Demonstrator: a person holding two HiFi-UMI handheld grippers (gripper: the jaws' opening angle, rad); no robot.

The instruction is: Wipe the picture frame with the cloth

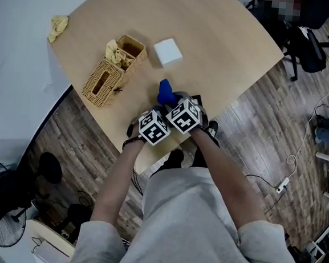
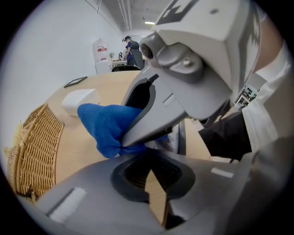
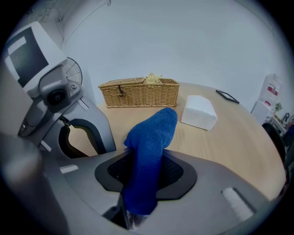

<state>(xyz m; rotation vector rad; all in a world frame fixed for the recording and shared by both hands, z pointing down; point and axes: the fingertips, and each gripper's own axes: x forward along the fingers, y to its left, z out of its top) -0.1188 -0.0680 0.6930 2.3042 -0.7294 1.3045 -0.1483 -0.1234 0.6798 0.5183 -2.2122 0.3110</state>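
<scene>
Blue cloth (image 1: 166,91) is clamped in my right fingers (image 3: 197,197), loose end up, at the desk's (image 1: 218,41) near edge. Picture frame (image 1: 197,98) barely peeks out beside them. Left fingers (image 2: 92,193) nearly closed, seemingly empty. Best to press the cloth flat, light strokes.

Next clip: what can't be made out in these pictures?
Frame: head view, left gripper and right gripper, which holds the cloth, cover all but a dark corner.
Left gripper's jaws: left gripper view, tan sliver between them, table or frame unclear.
Far person: left gripper view, too small.
</scene>
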